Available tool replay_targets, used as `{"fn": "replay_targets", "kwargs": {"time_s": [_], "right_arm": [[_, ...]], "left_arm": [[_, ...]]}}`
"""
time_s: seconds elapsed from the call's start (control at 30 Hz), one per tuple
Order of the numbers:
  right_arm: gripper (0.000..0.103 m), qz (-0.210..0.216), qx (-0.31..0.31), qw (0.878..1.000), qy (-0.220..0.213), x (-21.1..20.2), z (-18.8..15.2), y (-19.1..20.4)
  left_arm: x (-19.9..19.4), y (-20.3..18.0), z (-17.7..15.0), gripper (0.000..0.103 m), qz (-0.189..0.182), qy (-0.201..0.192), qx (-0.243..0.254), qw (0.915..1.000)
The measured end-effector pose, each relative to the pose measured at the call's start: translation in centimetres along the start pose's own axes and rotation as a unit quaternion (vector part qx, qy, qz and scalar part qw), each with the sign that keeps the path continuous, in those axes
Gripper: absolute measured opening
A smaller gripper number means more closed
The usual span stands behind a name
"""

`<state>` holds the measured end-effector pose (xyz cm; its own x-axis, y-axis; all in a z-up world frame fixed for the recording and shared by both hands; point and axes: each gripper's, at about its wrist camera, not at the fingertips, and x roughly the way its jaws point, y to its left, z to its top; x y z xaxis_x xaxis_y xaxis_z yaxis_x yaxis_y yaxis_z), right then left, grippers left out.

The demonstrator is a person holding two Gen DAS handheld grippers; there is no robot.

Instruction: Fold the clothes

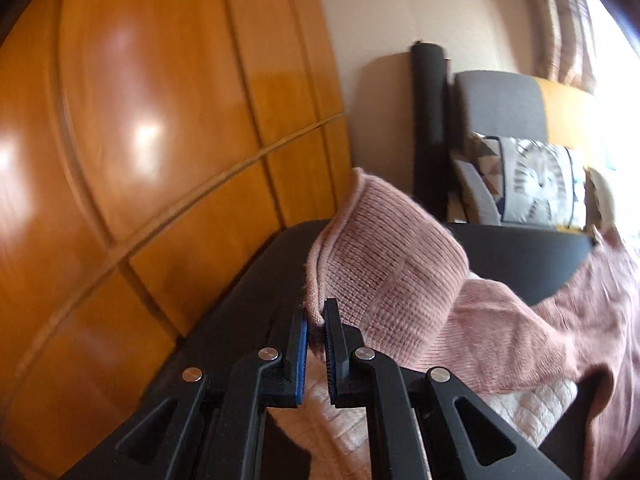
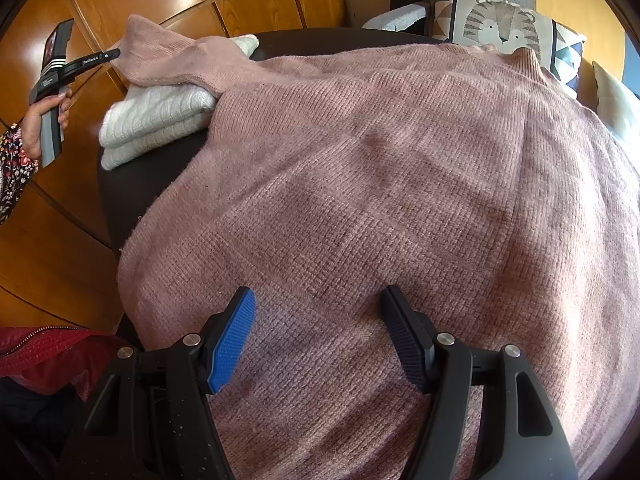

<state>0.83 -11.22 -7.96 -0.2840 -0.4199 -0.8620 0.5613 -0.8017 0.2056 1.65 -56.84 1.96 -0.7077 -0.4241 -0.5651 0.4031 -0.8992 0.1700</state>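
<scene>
**Now: pink sleeve pinched, body spread flat**

Nearest the right-wrist camera, the right claw (image 2: 316, 336) hovers with its fingers spread wide, empty, just above the lower body of the pink knit sweater (image 2: 380, 184), which lies spread over the dark round desk (image 2: 116, 200). Farther off, the left claw (image 1: 316, 334) is closed tight on the ribbed cuff of the sleeve (image 2: 168, 52), holding it raised over a folded white knit sweater (image 2: 156, 116) at the desk's far left edge. Beyond stand a lion-print cushion (image 2: 500, 24) and wooden cabinet doors (image 1: 160, 120).

Judging by this, the sleeve is being carried for a fold. To do it well, keep the cuff pinched firmly, bring the sleeve across the body without dragging the white stack, and let the right claw press the knit flat so the body does not shift or bunch.
</scene>
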Motion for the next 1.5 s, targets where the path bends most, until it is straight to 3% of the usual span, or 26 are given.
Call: {"fn": "replay_targets", "kwargs": {"time_s": [0.13, 0.3, 0.43, 0.57, 0.63, 0.67, 0.77, 0.83, 0.9, 1.0, 1.1, 1.17, 1.23, 1.33, 1.5], "right_arm": [[0.069, -0.001, -0.001, 1.0, 0.0, 0.0, 0.0, 0.0], [0.069, -0.002, -0.002, 1.0, -0.001, 0.1, 0.0, 0.0], [0.069, -0.004, 0.0, 1.0, -0.003, 0.0, 0.0, -0.1], [0.069, -0.032, 0.038, 0.998, -0.024, -2.1, -0.6, -2.9], [0.069, -0.046, 0.057, 0.997, -0.035, -3.1, -0.8, -4.3], [0.069, -0.053, 0.066, 0.996, -0.04, -3.6, -0.9, -5.0], [0.069, -0.073, 0.094, 0.991, -0.056, -5.1, -1.3, -7.1], [0.069, -0.087, 0.113, 0.988, -0.067, -6.1, -1.6, -8.5], [0.069, -0.101, 0.132, 0.983, -0.078, -7.1, -1.8, -9.9], [0.069, -0.12, 0.147, 0.978, -0.083, -8.0, -2.3, -12.0], [0.069, -0.137, 0.145, 0.977, -0.075, -8.0, -2.9, -13.9], [0.069, -0.148, 0.144, 0.976, -0.069, -8.0, -3.2, -15.2], [0.069, -0.159, 0.143, 0.975, -0.064, -8.0, -3.6, -16.5], [0.069, -0.176, 0.141, 0.973, -0.055, -8.1, -4.2, -18.5], [0.069, -0.188, 0.14, 0.971, -0.048, -8.2, -5.0, -21.2]], "left_arm": [[2.1, 2.7, -1.1, 0.007, 0.007, 0.036, -0.064, 0.9973], [5.6, 5.4, -3.1, 0.013, 0.007, 0.105, -0.14, 0.9845], [6.0, 6.6, -5.2, 0.015, 0.029, 0.123, -0.176, 0.9762], [4.2, 8.2, -6.5, 0.015, 0.074, 0.112, -0.213, 0.9679], [1.5, 7.5, -6.5, 0.015, 0.092, 0.059, -0.223, 0.9687], [0.1, 6.3, -6.2, 0.015, 0.084, 0.035, -0.217, 0.9719], [-3.0, 0.1, -5.8, 0.016, 0.002, 0.006, -0.135, 0.9908], [-4.9, -4.9, -5.4, 0.017, -0.061, -0.005, -0.073, 0.9954], [-6.2, -10.9, -5.7, 0.017, -0.122, -0.013, -0.01, 0.9924], [-8.0, -19.8, -6.2, 0.017, -0.205, -0.028, 0.082, 0.9749], [-8.5, -26.3, -6.4, 0.017, -0.237, -0.04, 0.137, 0.9611], [-8.0, -29.6, -6.9, 0.017, -0.24, -0.026, 0.159, 0.9573], [-6.9, -32.5, -7.4, 0.017, -0.223, 0.01, 0.168, 0.9602], [-5.1, -33.6, -9.2, 0.017, -0.201, 0.071, 0.15, 0.9655], [-5.1, -32.9, -11.9, 0.018, -0.198, 0.101, 0.115, 0.9681]]}}
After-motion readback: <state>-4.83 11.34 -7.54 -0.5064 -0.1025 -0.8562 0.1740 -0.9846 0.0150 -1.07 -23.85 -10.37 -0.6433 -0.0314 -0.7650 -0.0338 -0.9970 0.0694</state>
